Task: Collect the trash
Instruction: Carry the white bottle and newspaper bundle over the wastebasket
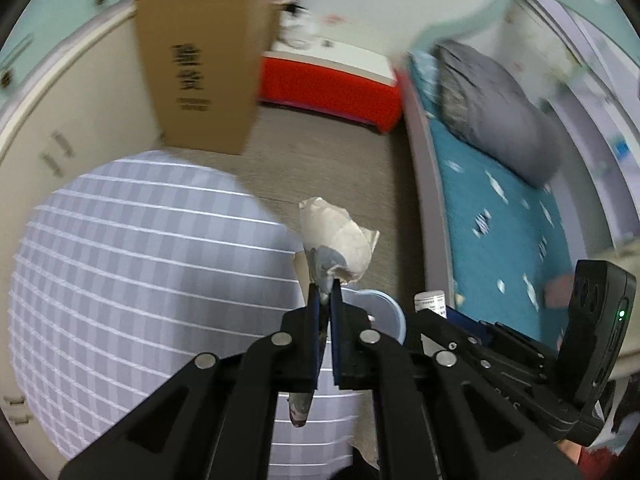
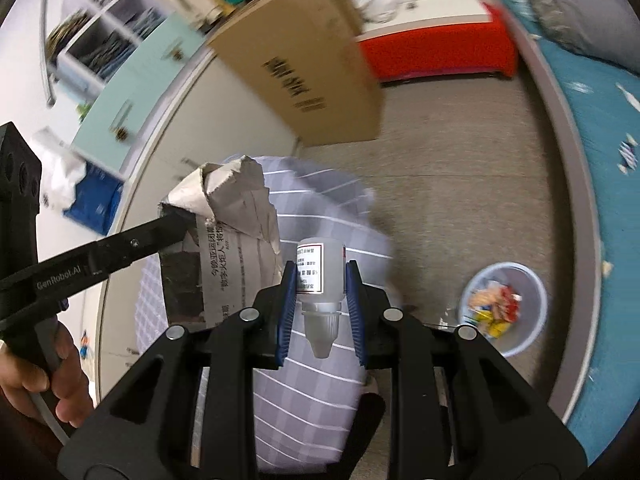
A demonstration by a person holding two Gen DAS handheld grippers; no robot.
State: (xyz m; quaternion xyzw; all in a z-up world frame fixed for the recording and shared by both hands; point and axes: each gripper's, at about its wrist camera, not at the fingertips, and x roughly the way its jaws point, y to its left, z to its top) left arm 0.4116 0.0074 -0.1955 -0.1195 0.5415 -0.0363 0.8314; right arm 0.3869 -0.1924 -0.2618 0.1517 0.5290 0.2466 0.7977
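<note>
My left gripper (image 1: 325,286) is shut on a crumpled sheet of newspaper (image 1: 340,240), which sticks up past its fingertips above a checked lilac cushion (image 1: 140,280). The right wrist view shows that same newspaper (image 2: 232,216) pinched at the tip of the left gripper (image 2: 172,216), held by a person's hand. My right gripper (image 2: 320,276) is shut on a small white plastic bottle (image 2: 320,272) with a printed label, cap pointing toward the camera. A pale blue waste basket (image 2: 538,300) with colourful wrappers inside stands on the floor to the right; its rim (image 1: 394,312) peeks out behind the left fingers.
A tall cardboard box (image 1: 200,60) leans against white cabinets (image 1: 72,128). A red and white chest (image 1: 332,80) stands at the far wall. A bed with a teal sheet (image 1: 500,232) and grey pillow (image 1: 492,108) runs along the right. Grey floor (image 2: 460,184) lies between.
</note>
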